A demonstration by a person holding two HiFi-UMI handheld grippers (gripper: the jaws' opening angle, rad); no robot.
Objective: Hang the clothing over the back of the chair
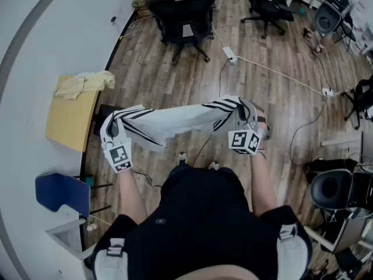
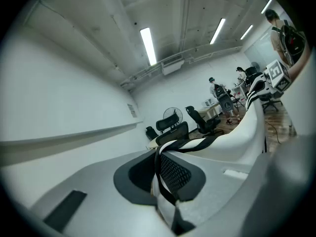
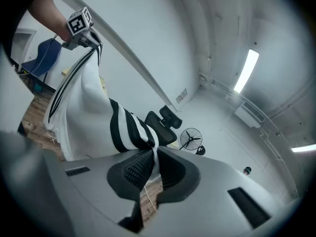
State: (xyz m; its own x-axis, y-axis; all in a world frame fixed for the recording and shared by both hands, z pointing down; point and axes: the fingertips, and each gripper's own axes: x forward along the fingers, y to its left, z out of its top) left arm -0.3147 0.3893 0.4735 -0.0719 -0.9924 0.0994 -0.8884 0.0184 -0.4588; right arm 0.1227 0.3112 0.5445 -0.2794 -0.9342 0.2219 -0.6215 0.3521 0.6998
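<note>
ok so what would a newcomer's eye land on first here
The white black-striped garment is stretched in mid-air across the middle of the head view. The left tongs and the right tongs are each shut on one end of it. Beyond it, at the top of that view, stands a black office chair.

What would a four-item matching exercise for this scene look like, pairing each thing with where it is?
Things:
1. striped garment
2. yellowish cloth
3. blue chair
4. black office chair

Places:
A. lying on the light wooden tabletop
B. stretched between the left gripper and the right gripper
C. at the top of the head view, far from the person
D. low at the left of the head view

Pairs: 1-B, 2-A, 3-D, 4-C
</note>
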